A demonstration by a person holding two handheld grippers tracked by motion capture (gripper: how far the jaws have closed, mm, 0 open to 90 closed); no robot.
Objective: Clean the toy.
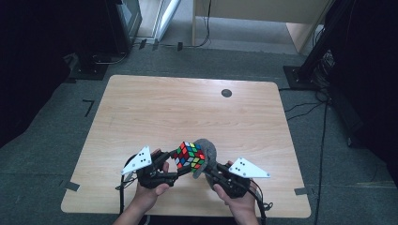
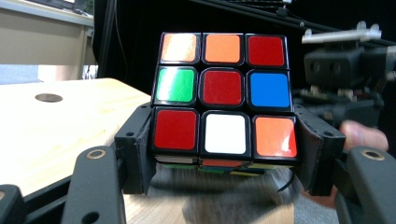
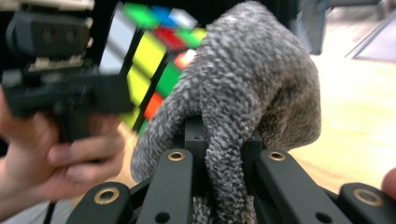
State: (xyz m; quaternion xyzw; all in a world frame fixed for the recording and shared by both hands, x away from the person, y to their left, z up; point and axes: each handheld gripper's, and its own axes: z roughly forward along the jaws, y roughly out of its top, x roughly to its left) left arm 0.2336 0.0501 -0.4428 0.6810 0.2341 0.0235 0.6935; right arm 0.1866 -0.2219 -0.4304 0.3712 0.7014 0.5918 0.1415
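Observation:
A scrambled colour cube (image 1: 189, 156) is held up over the near part of the wooden table (image 1: 187, 112). My left gripper (image 1: 174, 161) is shut on the cube (image 2: 223, 93), its jaws clamping the bottom layer from both sides. My right gripper (image 1: 205, 169) is shut on a grey knitted cloth (image 1: 207, 152), which rests against the cube's right side. In the right gripper view the cloth (image 3: 243, 88) bulges over the closed jaws, with the cube (image 3: 149, 60) blurred behind it at left. A hand (image 3: 56, 154) holds the left gripper there.
A small dark round hole (image 1: 226, 93) sits near the table's far edge. Black stands and cables flank the table on the carpet; a pale cabinet (image 1: 263, 14) stands beyond. The person's hands come in at the near edge.

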